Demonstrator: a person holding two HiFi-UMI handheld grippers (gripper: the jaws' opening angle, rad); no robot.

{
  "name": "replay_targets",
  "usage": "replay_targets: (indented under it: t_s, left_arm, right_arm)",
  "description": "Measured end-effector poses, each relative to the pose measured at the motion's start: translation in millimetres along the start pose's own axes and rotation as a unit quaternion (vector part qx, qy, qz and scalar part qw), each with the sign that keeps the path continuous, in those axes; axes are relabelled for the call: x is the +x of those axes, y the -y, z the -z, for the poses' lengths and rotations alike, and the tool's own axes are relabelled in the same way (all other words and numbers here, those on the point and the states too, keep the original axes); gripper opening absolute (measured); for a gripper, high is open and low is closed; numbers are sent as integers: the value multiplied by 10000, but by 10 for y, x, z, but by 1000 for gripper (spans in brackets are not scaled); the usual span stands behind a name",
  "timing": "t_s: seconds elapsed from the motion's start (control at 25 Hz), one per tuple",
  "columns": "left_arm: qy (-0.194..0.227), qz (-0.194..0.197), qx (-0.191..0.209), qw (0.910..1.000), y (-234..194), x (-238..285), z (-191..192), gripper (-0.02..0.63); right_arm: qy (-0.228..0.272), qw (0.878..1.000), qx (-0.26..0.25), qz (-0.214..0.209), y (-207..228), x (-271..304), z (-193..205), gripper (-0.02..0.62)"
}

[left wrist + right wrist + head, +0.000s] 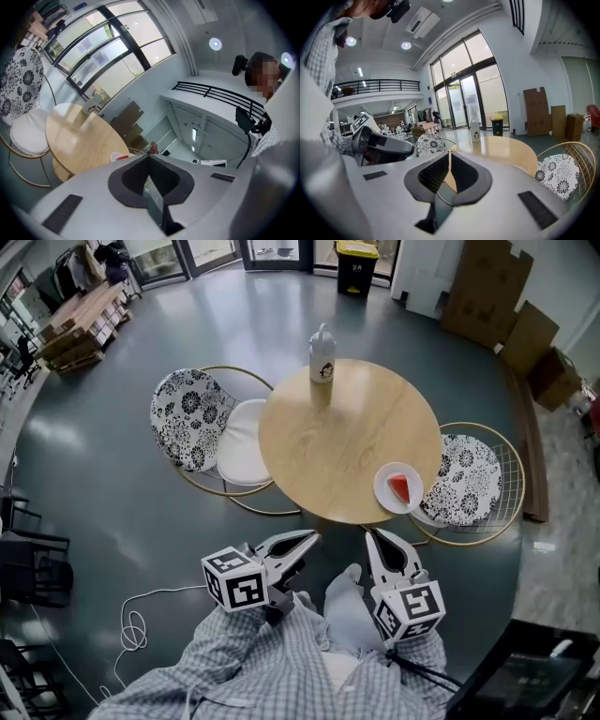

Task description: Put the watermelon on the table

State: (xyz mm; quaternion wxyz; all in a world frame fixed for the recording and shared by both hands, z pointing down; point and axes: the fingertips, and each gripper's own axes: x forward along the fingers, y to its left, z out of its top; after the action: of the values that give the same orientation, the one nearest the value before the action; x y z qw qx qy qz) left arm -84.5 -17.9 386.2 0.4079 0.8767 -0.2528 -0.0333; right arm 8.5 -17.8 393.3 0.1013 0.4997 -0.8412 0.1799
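Far out to the left of the left gripper (pixel 307 540), a white cable (pixel 133 624) lies looped on the grey floor. The left gripper is held low in front of the person's checked shirt (pixel 272 662). Its jaws are pressed together at the tips with nothing between them. Its marker cube (pixel 234 582) bears black-and-white squares and no legible writing.

Ahead of it and to its left stands a floral chair (pixel 190 416) with a black-and-white patterned back and a white seat (pixel 242 442). Straight ahead of both grippers is the round wooden table (pixel 328 446). At the table's far side, well beyond the jaws, stands a white squeeze bottle (pixel 322 354) printed with a penguin-like figure; any lettering is too small to read.

The right gripper (pixel 375 538) is just beside the left one, and its jaws are likewise closed and empty. Just ahead of it and slightly to its right, at the table's near edge, a white plate (pixel 381 489) holds the red watermelon slice (pixel 401 487).

Right of that plate, a second floral chair (pixel 469 479) stands just beside the table. Far beyond, cardboard boxes (pixel 492 287) lean by the wall, near a yellow-lidded bin (pixel 356 261).
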Motion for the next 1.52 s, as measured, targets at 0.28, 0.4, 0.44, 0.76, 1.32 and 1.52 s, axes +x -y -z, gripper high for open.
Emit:
replay_targets:
  t_s: [0.28,0.4,0.44,0.76,1.32,1.52]
  left_arm:
    - [-243,159,441,9986,192,-173,223,8]
    - [-331,298,527,9976,264,-210,315,8]
    - [-342,330,566,9973,285,-211,335,8]
    - [-253,317,645,9971,401,-125,271,8]
    - [-122,124,1396,9901,730,169,28,8]
    - [-101,85,1434,9896,778,216,56,8]
  right_arm:
    - [142,9997,217,40,-333,-230,94,21]
    - [100,9996,226,102,-412,-288,181,14]
    - [108,9996,240,120,-426,-311,199,12]
    - [289,9995,120,-45,-429,-438,67,12]
    - [657,9966,-298,-396,-169,-405,-377,12]
    - [769,9948,-372,-546,-170,-431,-440,12]
